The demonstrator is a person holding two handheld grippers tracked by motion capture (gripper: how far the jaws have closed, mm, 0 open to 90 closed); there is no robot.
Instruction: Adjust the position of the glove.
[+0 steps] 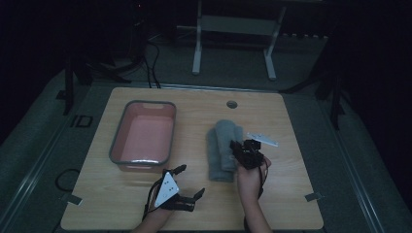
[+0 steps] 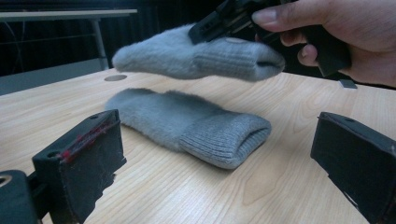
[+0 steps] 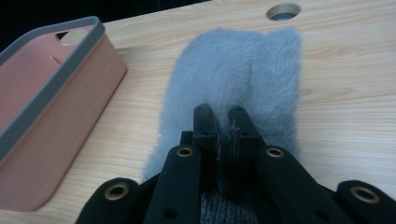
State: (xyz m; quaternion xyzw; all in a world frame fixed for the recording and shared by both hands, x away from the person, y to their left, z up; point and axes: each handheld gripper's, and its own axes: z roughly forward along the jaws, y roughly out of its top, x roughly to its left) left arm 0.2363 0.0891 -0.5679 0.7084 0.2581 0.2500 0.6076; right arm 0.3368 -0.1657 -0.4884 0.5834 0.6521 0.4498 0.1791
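- Your right gripper is clamped on the knitted cuff of one grey mitten; in the right gripper view the two jaws stand almost together with the wool pinched between them.
- This mitten hangs in the air above the table, as the left gripper view shows; its fluffy end points away from your hand.
- The second grey mitten lies flat on the wood, under the lifted one, with its open cuff turned toward your left gripper.
- In the high view the picture is dark and the two mittens melt into one grey shape, so I cannot separate them there.
- Your left gripper rests low near the front edge of the table, its jaws wide apart with nothing between them.
- The pink tub with a grey rim stands to the left of the mittens, well apart from them; in the right gripper view it is cut off by the picture's left edge.
- A pale flat thing lies just behind the right gripper; it is perhaps a plate of the gripper, but it is too dim to tell.
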